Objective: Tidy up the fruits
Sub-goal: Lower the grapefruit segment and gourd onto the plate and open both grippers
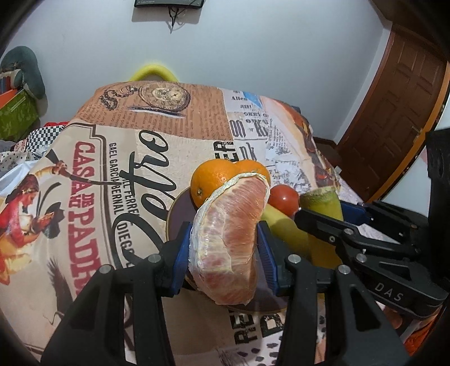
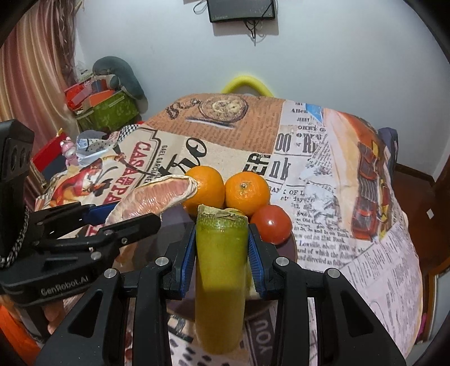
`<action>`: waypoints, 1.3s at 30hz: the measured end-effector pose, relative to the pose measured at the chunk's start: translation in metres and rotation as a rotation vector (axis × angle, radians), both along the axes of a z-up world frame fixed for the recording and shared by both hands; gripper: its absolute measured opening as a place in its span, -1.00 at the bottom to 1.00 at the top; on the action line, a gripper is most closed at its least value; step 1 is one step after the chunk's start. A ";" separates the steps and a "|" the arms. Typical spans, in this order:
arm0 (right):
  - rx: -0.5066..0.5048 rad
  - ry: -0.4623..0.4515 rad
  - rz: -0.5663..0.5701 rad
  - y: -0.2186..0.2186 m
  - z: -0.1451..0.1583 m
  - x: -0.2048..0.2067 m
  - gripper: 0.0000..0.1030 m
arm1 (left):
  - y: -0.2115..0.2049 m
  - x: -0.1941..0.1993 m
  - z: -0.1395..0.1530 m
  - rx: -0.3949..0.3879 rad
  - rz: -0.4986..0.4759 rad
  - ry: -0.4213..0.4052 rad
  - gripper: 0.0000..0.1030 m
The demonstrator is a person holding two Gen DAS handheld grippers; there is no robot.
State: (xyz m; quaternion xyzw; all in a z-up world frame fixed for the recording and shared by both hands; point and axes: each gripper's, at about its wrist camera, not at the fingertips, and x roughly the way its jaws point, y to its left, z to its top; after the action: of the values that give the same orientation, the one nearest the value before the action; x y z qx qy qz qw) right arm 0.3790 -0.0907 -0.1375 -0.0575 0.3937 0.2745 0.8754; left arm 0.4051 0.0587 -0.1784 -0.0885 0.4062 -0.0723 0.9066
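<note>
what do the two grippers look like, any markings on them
Both are black plastic linkage frames with silver rivets and ribbed blue finger pads. The left gripper reads "GenRobot.AI" and trails a braided cord; the right gripper reads "DAS".

Pale wall [image 2: 323,56] far, dark wall-mounted screen [image 2: 242,9] up top, wooden door [image 1: 399,93] right, striped curtain [image 2: 31,70] left, possibly cluttered boxes [image 2: 107,109] beneath

Peeled pink pomelo segment [image 1: 227,239] clamped upright, pith edge intact. Yellow-green fruit piece [image 2: 220,270] (cut end up) gripped vertically. Two oranges [image 2: 247,190] and a tomato [image 2: 271,223] touching on dark plate [image 2: 292,247].
</note>
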 end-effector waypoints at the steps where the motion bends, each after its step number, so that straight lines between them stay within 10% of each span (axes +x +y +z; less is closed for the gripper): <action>1: -0.007 0.002 -0.001 0.001 -0.002 0.002 -0.38 | -0.001 0.002 -0.002 0.013 -0.002 0.004 -0.12; 16: -0.042 -0.011 0.020 0.006 -0.005 0.005 -0.33 | -0.004 0.010 -0.020 0.027 -0.001 0.053 -0.09; 39: -0.024 -0.105 -0.059 -0.050 0.043 -0.100 -0.28 | -0.019 -0.109 0.067 0.107 -0.026 -0.095 0.14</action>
State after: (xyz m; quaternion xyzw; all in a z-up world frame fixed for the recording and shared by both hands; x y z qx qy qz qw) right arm 0.2793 -0.1404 -0.0944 -0.0708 0.3519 0.2406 0.9018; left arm 0.2958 0.0402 -0.1113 -0.0309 0.3671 -0.0663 0.9273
